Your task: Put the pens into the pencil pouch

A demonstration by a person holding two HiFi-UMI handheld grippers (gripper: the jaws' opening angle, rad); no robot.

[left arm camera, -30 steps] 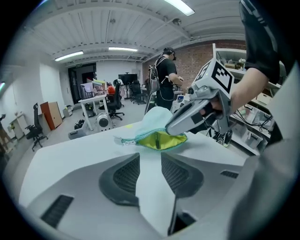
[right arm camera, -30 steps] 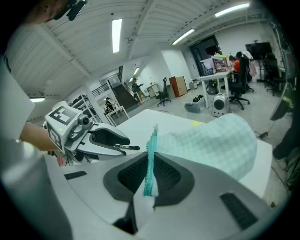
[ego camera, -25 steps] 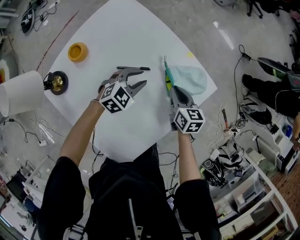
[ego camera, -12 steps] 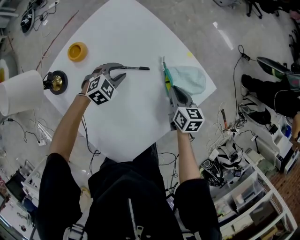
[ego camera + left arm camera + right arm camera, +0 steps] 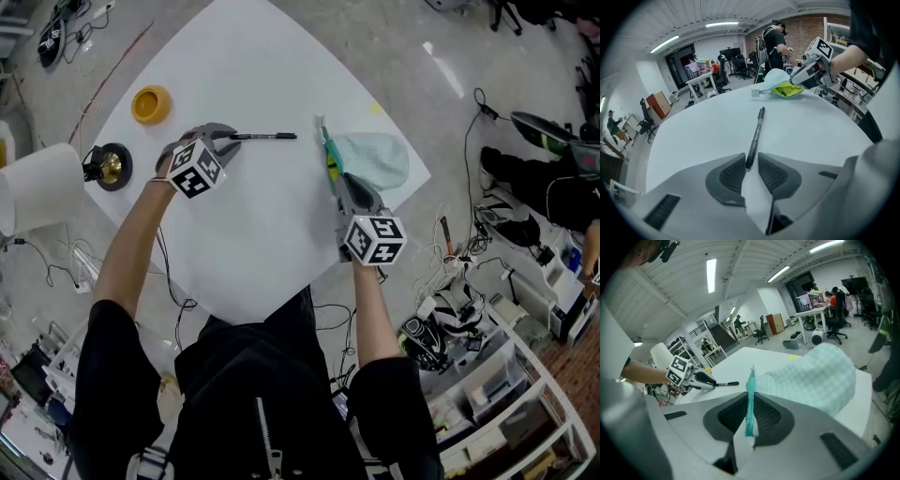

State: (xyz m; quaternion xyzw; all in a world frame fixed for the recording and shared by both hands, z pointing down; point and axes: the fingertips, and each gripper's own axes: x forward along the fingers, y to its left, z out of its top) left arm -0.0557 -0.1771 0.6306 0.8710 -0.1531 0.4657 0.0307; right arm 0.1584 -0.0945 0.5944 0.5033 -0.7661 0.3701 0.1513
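Fingers (image 5: 731, 176) on left gripper (image 5: 228, 141) have been closing round a slim black pen (image 5: 265, 137), tiny gap left; right gripper (image 5: 340, 180) pinches the teal zip (image 5: 330, 155) of the quilted mint pouch (image 5: 380, 157).

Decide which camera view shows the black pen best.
The left gripper view: the black pen runs lengthwise through the middle, large and sharp. The head view shows it small, from above, on the white table. The right gripper view shows it small and far, left of the pencil pouch.
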